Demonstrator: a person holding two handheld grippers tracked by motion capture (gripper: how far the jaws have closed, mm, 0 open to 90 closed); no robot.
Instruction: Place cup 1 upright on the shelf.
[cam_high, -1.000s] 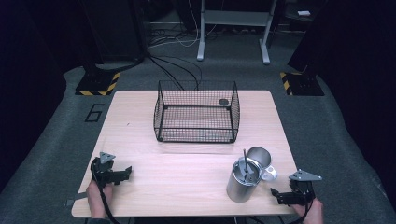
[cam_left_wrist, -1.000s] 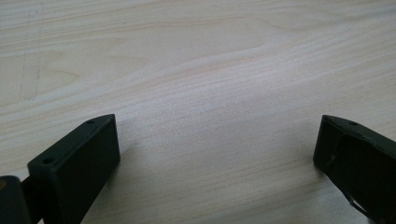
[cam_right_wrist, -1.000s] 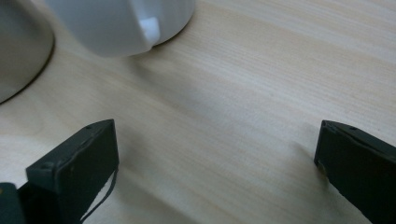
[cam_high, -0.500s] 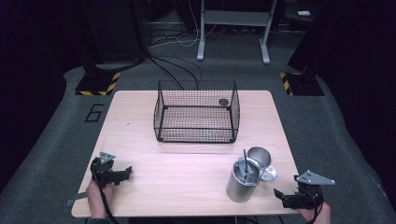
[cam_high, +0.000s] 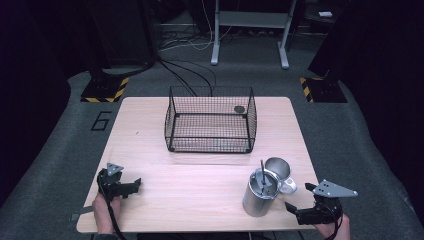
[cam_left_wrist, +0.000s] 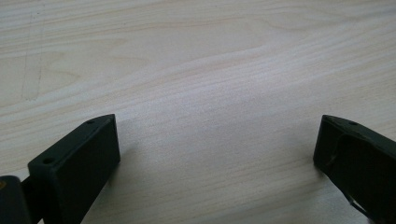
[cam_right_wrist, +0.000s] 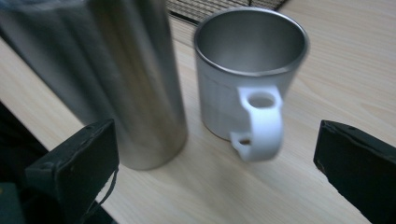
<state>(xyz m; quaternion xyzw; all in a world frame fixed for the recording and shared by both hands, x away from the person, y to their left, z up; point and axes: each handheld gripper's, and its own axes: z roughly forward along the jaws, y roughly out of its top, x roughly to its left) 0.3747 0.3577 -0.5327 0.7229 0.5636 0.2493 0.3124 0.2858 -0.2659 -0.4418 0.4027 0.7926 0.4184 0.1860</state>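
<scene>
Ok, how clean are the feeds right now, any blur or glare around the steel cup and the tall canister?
Right gripper view: motion blur smears the tall canister and softens the steel cup; its white handle stays readable. High view: sharp on the table, dark surroundings, mild shine on the metal. Left gripper view: evenly lit wood, no glare.

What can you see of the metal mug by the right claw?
The mug looks like brushed steel with a white handle that has a hole near its top. It stands upright and empty on the wooden table, handle turned toward the right claw, whose jaws are spread wide and apart from it. It stands right beside the taller steel canister; contact between them can't be told. The wire basket lies beyond it.
</scene>
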